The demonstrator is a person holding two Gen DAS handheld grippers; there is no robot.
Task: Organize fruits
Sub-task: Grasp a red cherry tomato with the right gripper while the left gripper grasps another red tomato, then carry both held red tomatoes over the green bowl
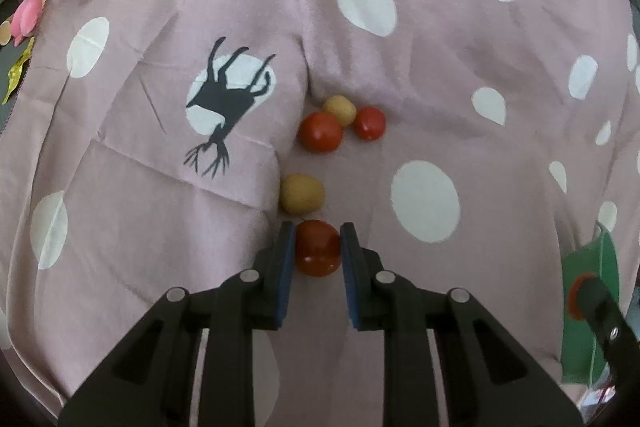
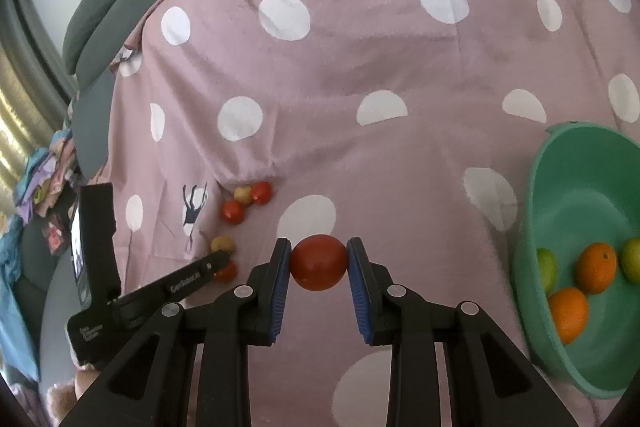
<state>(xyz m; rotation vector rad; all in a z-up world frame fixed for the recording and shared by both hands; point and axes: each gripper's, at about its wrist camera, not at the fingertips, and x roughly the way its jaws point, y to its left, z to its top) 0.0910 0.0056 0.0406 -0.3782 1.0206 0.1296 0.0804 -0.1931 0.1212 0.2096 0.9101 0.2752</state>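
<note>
Red tomato [image 2: 318, 262] sits clamped in my right gripper [image 2: 319, 259] above the pink cloth [image 2: 360, 59]. My left gripper [image 1: 317, 245] closes on another tomato [image 1: 317, 247] lying on the cloth. Beyond it lie a potato [image 1: 301, 193] and three more fruits [image 1: 321, 131]. A green bowl [image 2: 536, 187] of oranges [image 2: 596, 267] stands at right.

Both grippers look like the same build: left gripper [image 1: 318, 247] and right gripper [image 2: 319, 261] are matte black plastic with triangular cutouts in the arms, round silver pivot pins, and ribbed blue pads lining the jaws. White lettering runs along the left one's side in the right wrist view.
</note>
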